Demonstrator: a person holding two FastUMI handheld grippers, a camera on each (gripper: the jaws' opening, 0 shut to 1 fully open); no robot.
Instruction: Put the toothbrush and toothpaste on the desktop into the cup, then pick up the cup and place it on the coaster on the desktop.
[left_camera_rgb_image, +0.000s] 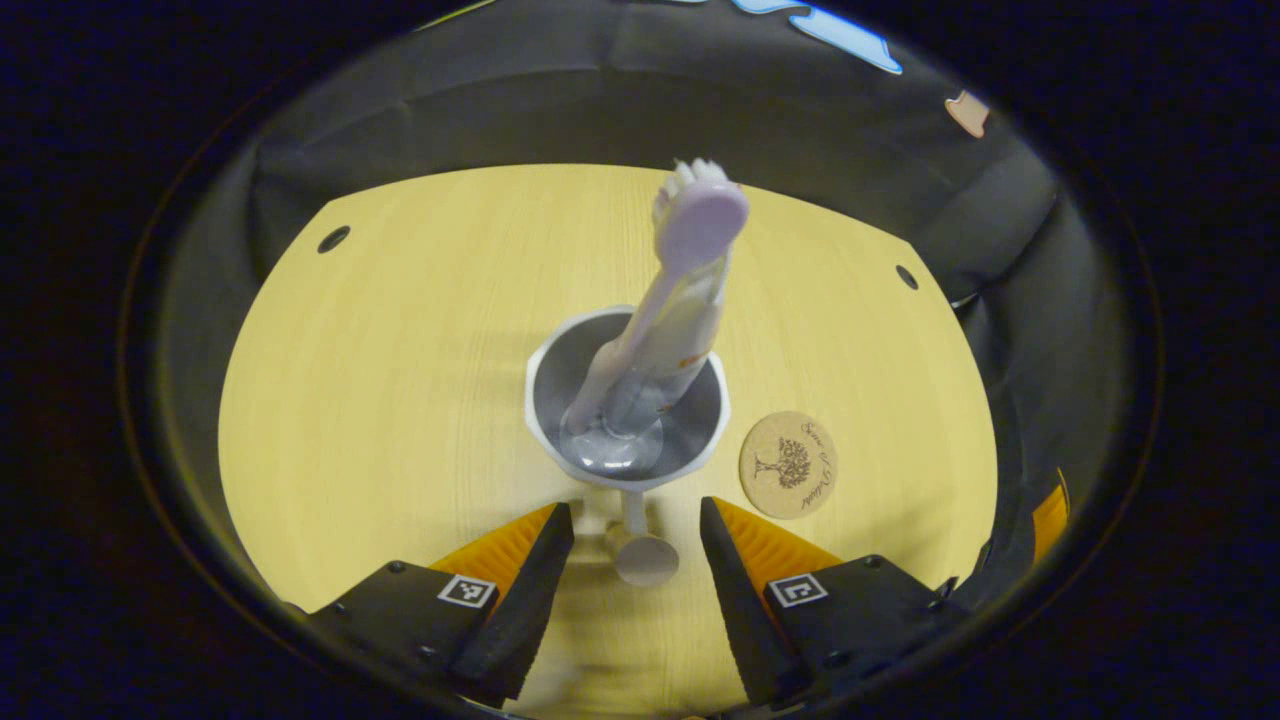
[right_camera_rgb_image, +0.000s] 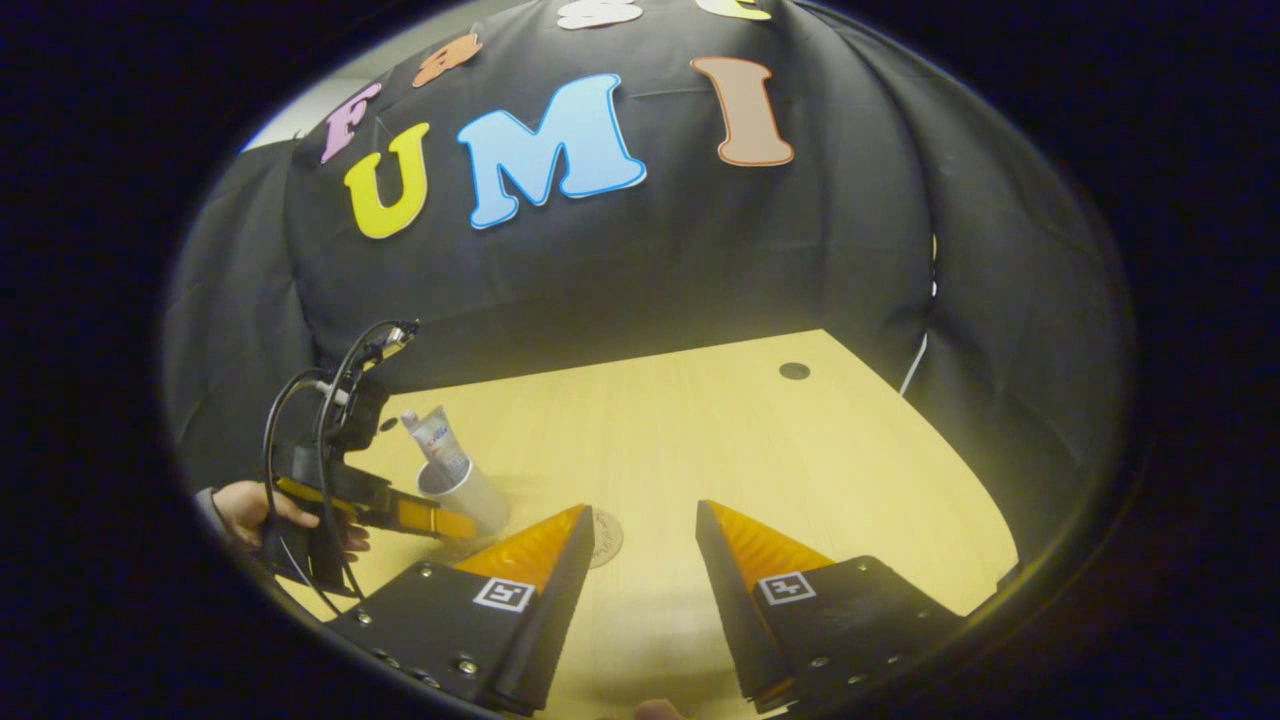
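Spread fingers of the left tool (left_camera_rgb_image: 636, 530) hang above the cup (left_camera_rgb_image: 627, 400), gripping nothing; its handle (left_camera_rgb_image: 640, 550) lies between them. Toothbrush (left_camera_rgb_image: 690, 240) and toothpaste (left_camera_rgb_image: 672, 345) lean tall inside, so a careless lift could topple the cup. Just beside it lies the coaster (left_camera_rgb_image: 788, 464). Over bare tabletop (right_camera_rgb_image: 760, 450), the right tool (right_camera_rgb_image: 645, 560) gapes empty.

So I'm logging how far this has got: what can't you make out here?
- Toothbrush handle end: left gripper view, hidden behind the toothpaste inside the cup.
- Coaster: right gripper view, mostly covered by the right gripper's finger.
- Left gripper: right gripper view, too small to tell whether it touches the cup.
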